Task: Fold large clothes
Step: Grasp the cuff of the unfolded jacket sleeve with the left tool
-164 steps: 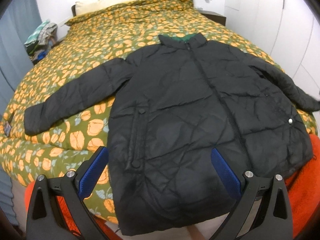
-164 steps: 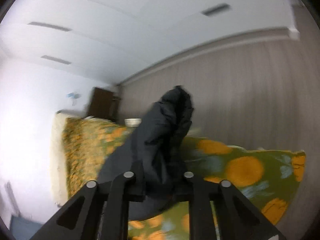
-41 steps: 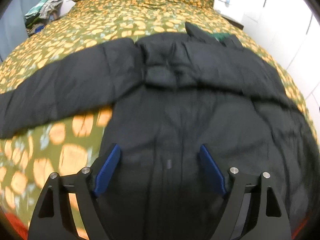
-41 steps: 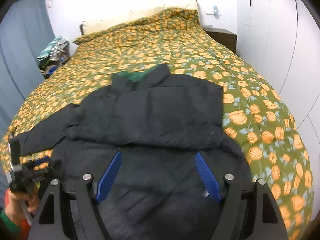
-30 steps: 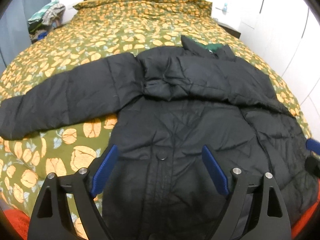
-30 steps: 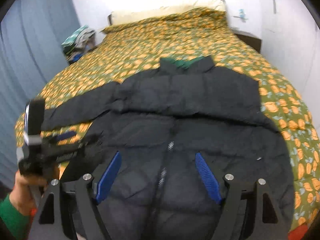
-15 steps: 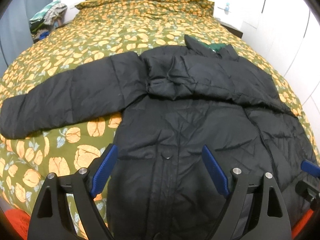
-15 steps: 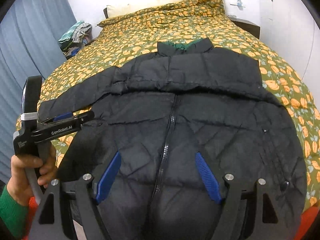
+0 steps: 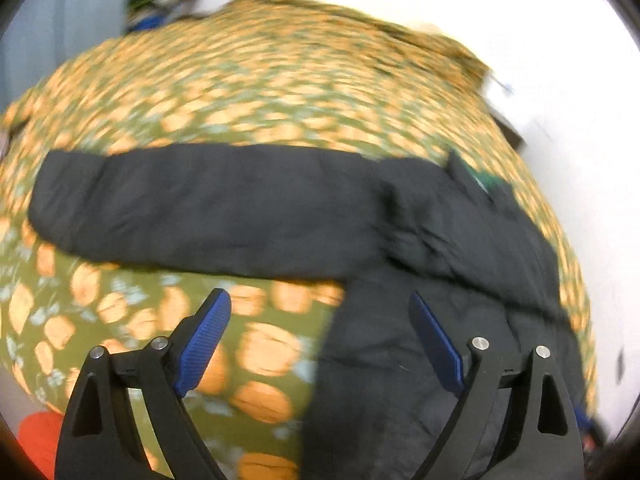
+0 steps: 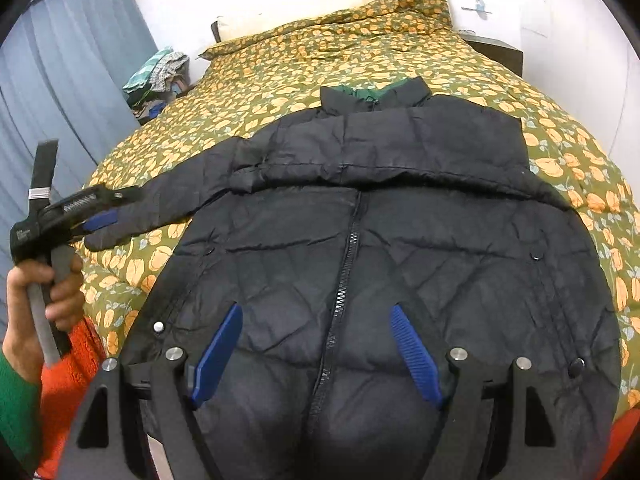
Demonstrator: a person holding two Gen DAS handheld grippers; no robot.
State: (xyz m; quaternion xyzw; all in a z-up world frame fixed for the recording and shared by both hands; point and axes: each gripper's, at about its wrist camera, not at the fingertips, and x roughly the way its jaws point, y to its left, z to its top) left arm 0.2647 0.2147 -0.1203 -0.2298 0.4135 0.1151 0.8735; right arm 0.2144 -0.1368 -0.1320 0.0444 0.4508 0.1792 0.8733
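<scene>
A black quilted jacket (image 10: 440, 248) lies front-up on the bed, zipped, with green lining at the collar. One sleeve is folded across the chest. The other sleeve (image 9: 200, 208) stretches out to the left (image 10: 180, 196). My right gripper (image 10: 316, 312) hovers open over the lower front, straddling the zipper, holding nothing. My left gripper (image 9: 316, 300) hangs over the jacket's left edge and the bedspread, below the outstretched sleeve; its jaws are opening with nothing between them. In the right wrist view the left gripper (image 10: 120, 206) reaches to that sleeve's cuff, held by a hand (image 10: 40, 292) in a green sleeve.
The bed carries a green bedspread with orange flowers (image 10: 320, 52). A pile of clothes (image 10: 160, 72) sits beside the bed at far left, by a blue curtain (image 10: 60, 60). A dark nightstand (image 10: 496, 52) stands at far right. Orange-red fabric (image 10: 68, 380) shows at the bed's foot.
The left gripper has swung left from over the jacket's front toward the outstretched sleeve and rolled, blurring its view. The right gripper stays over the lower front.
</scene>
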